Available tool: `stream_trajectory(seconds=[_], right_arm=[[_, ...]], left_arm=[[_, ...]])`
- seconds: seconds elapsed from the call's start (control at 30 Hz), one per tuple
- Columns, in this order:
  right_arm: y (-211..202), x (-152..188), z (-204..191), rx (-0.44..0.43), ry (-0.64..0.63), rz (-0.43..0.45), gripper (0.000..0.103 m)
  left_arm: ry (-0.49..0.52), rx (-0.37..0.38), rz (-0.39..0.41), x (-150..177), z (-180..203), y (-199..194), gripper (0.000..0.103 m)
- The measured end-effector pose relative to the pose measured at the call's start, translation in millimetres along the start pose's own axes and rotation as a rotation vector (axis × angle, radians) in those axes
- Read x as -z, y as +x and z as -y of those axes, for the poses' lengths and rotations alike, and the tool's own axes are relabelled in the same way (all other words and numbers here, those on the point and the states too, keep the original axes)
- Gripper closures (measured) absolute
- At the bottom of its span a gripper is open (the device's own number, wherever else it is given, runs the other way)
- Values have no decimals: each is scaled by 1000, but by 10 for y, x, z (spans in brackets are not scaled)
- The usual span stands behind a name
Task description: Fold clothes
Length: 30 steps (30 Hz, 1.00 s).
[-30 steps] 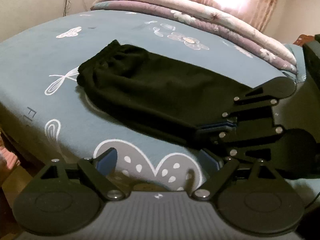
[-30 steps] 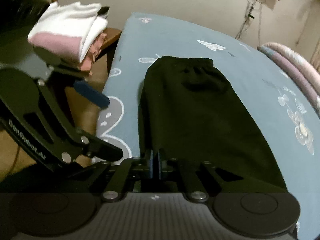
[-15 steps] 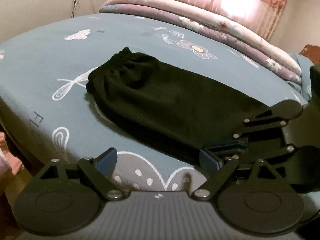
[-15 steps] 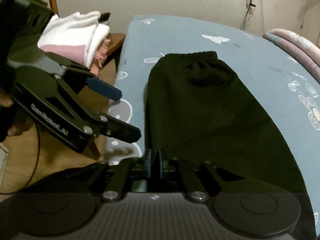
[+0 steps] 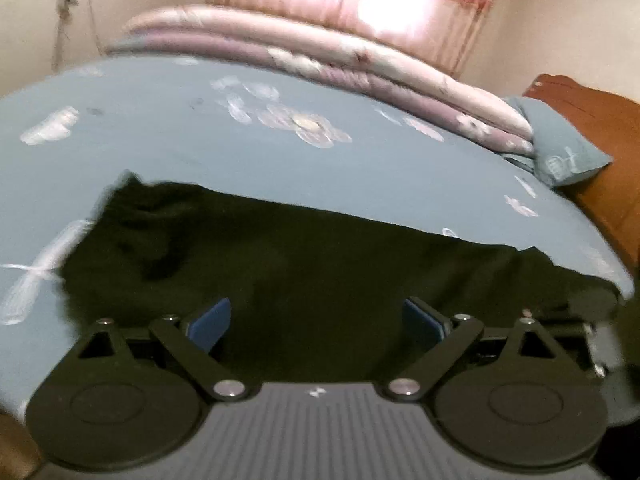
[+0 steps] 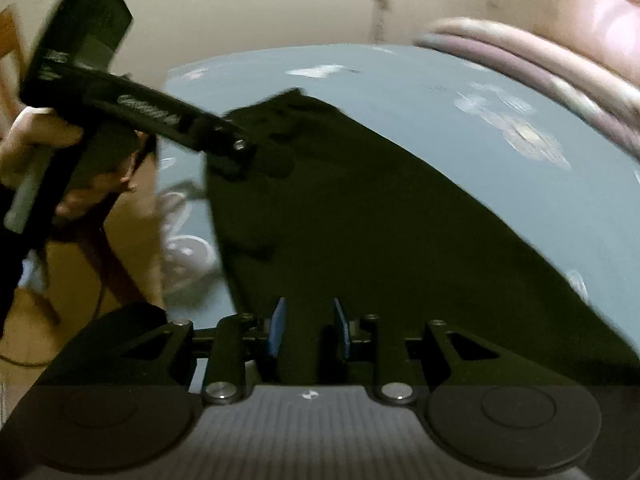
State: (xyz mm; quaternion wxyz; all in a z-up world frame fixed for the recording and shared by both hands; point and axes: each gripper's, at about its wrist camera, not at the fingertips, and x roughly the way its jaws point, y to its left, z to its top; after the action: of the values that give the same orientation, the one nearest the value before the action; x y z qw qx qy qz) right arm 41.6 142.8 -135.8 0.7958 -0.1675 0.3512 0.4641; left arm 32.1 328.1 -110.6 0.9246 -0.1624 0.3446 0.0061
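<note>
Blue bedsheet (image 5: 168, 136), black garment (image 5: 304, 264), apparently flat

A black garment (image 5: 304, 280) with a gathered elastic waistband lies flat and lengthwise on the blue bed sheet

Bare blue sheet (image 5: 380, 168) beyond the black garment (image 5: 304, 272) is open room for a gripper, w/ nothing on it up to the rolled quilt (image 5: 320, 60), which blocks the far edge; pillow (image 5: 560, 148) and brown headboard (image 5: 600, 128) close off the far right corner. In right wrist view the left gripper (image 6: 240, 152) and the hand (image 6: 36, 136) holding it crowd the garment's waistband end, so that side is tight. Sheet to the garment's right is free. Near left, bed edge drops to the floor (image 6: 80, 272).
</note>
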Motion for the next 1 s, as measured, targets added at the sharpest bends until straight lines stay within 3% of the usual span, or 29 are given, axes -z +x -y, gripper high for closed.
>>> stream_trajectory(seconds=[0.1,0.2,0.27,0.4,0.47,0.53,0.67,0.73,0.83,1.0], right_arm=[[-107,165,133,37,102,12,70],[-210,338,246,62,179,12,63],[-266,434,284,71,205,17,63],[-352,522,326,69,250,43,61],[-371,546,330,72,266,57,61],[-394,560,320,78,275,64,61],[-495,614,344,85,275,75,61],[-547,645,372,85,281,82,60],[-597,677,406,90,291,91,59],[-652,706,478,97,306,107,59]], left_arm=[[-82,-22,-60,13,-185,261,11],[-113,10,-50,81,-339,180,10],[-134,-31,-79,56,-377,123,10],[-46,-118,-134,-182,-148,186,10],[29,-87,-124,-339,44,289,10],[66,-5,-126,-485,83,456,10],[51,124,-124,-740,36,844,10],[13,149,-135,-771,-25,993,10],[-45,80,-172,-728,-183,1160,10],[-127,12,-98,-599,-655,977,10]])
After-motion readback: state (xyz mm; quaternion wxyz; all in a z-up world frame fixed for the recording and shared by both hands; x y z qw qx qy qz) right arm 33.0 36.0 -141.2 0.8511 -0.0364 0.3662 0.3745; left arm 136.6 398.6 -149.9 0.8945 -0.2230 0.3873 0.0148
